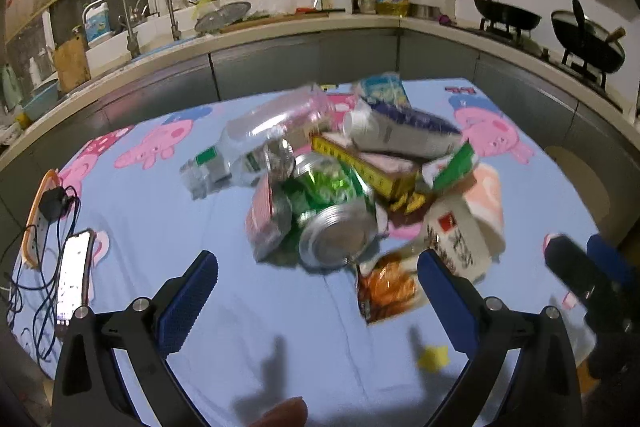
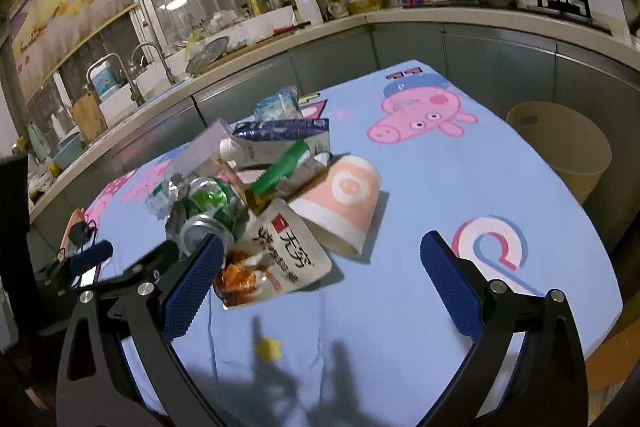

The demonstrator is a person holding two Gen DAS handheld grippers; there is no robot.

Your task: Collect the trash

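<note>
Nearest the cameras, both pairs of tongs are spread wide and pinch nothing. The left tongs [image 1: 318, 281] hang above the blue cartoon-print cloth of the bench [image 1: 152, 227], aimed at the near edge of the trash heap. The right tongs [image 2: 322, 277] hover over the same cloth to the heap's right, with only bare fabric between their blue pads.

Just beyond the left tongs lies an orange snack wrapper [image 1: 386, 287], flat on the cloth and touching a white pouch with a red label [image 2: 286, 253]. Behind these rests a crushed green can [image 1: 332, 215] on its side, its silver end facing the camera. To its right a pink-and-white paper cup [image 2: 344, 203] lies tipped over. Farther back the heap piles up with a yellow box [image 1: 360, 167], a dark blue carton [image 2: 280, 135] and a clear plastic bottle [image 1: 272, 131].

A phone [image 1: 74, 277] and charger cable sit at the bench's left edge. A tan bin [image 2: 560, 147] stands beside the bench's far right side.
</note>
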